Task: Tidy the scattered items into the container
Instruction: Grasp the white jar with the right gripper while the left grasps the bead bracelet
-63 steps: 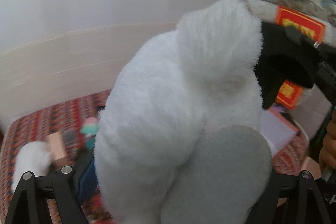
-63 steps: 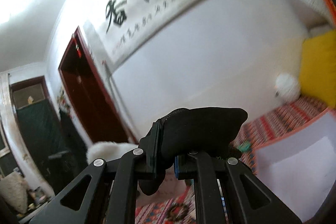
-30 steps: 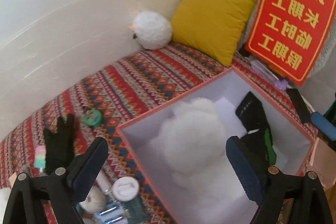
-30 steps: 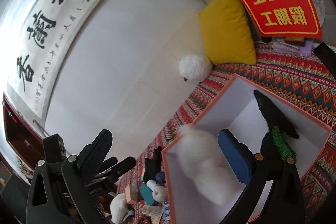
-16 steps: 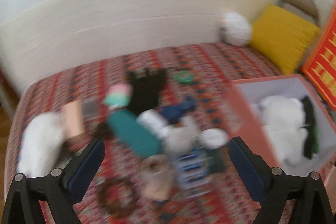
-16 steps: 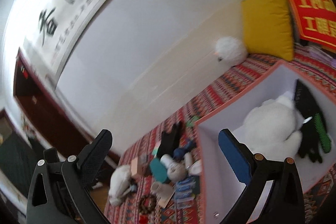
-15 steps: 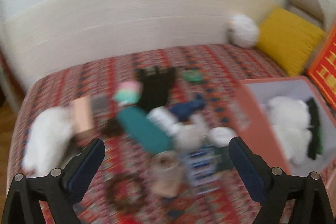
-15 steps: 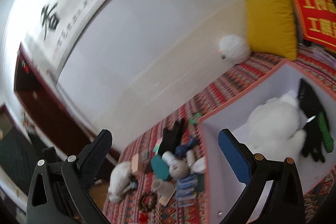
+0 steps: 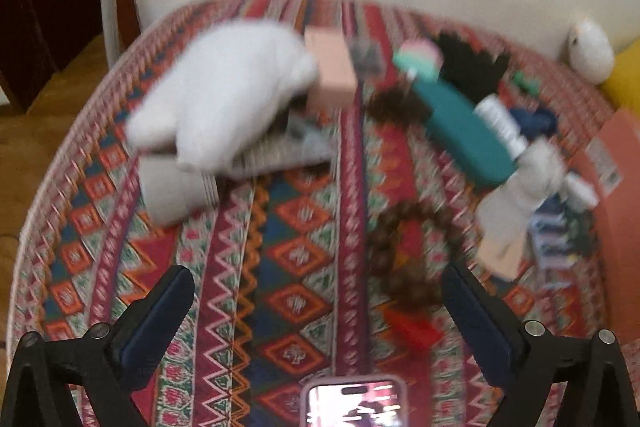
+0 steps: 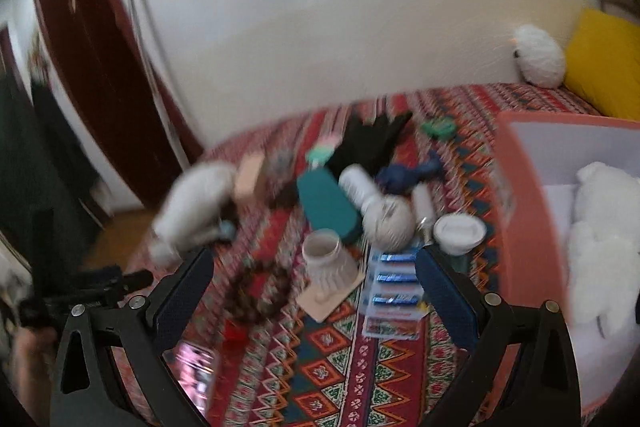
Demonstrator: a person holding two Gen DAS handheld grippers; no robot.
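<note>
Both hand-held grippers, left (image 9: 316, 311) and right (image 10: 314, 291), gape empty. Scattered items lie on the bed (image 10: 340, 379); container (image 10: 520, 227) at three o'clock. Blur perhaps risks misgrabbing the crowded white jar (image 10: 330, 259).

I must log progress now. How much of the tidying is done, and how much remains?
Done: a white plush toy lies in the pink box. In hand: nothing; the left claw and right claw are open. Left: most items, such as the teal case, yarn ball and black glove.
</note>
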